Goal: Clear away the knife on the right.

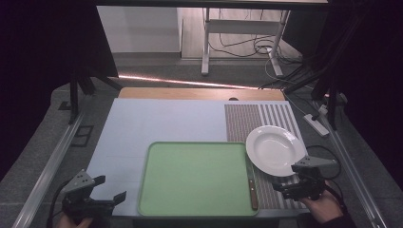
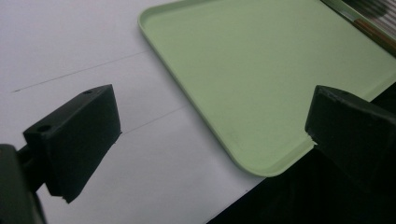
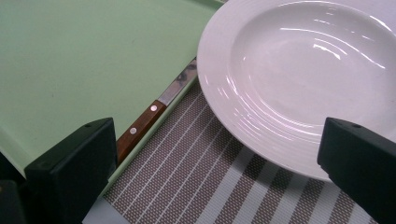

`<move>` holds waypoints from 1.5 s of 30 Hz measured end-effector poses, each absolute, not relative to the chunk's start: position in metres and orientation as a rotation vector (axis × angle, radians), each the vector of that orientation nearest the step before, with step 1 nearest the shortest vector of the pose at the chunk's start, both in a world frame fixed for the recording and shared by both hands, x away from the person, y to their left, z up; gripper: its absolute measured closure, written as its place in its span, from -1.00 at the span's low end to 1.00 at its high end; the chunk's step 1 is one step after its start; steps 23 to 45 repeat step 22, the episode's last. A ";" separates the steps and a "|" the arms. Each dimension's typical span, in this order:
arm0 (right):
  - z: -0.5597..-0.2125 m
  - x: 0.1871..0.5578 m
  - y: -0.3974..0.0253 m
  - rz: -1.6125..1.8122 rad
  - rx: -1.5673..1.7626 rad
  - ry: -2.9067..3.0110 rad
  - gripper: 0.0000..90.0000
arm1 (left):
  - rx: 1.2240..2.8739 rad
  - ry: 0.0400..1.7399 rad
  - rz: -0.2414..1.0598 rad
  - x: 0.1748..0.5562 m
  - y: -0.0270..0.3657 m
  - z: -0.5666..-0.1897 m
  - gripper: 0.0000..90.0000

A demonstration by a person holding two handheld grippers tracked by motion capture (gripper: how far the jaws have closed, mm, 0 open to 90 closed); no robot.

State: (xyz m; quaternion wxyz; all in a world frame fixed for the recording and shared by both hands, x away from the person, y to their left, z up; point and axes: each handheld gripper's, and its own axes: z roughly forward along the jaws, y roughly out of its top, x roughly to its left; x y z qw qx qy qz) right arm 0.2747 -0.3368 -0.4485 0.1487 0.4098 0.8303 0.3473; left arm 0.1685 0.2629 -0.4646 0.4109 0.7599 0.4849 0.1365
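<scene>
Gaping wide and empty, both claws flank a smooth rounded green tray (image 1: 197, 178) and glossy ridged white plate (image 1: 274, 150).

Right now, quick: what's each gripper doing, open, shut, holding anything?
Left gripper: open, holding nothing, near the pale green plastic tray.
Right gripper: open, holding nothing, by the round white ceramic plate.

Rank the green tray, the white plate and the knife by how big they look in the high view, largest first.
1. green tray
2. white plate
3. knife, a thin strip along the tray's right edge
</scene>
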 end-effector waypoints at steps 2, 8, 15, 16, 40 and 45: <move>-0.447 0.273 -0.339 1.007 1.181 2.375 -1.00 | 1.913 1.221 0.343 0.169 0.263 -0.465 -0.93; -0.445 0.267 -0.345 1.023 1.185 2.356 -1.00 | 1.912 1.220 0.343 0.169 0.263 -0.465 -0.93; -0.443 0.261 -0.351 1.017 1.202 2.337 -1.00 | 1.908 1.222 0.341 0.168 0.263 -0.465 -0.93; -0.443 0.260 -0.352 1.014 1.207 2.333 -1.00 | 1.908 1.222 0.341 0.168 0.264 -0.465 -0.93; -0.442 0.257 -0.356 1.004 1.227 2.326 -1.00 | 1.907 1.222 0.342 0.168 0.263 -0.465 -0.93; -0.442 0.257 -0.356 1.004 1.227 2.326 -1.00 | 1.907 1.222 0.342 0.168 0.263 -0.465 -0.93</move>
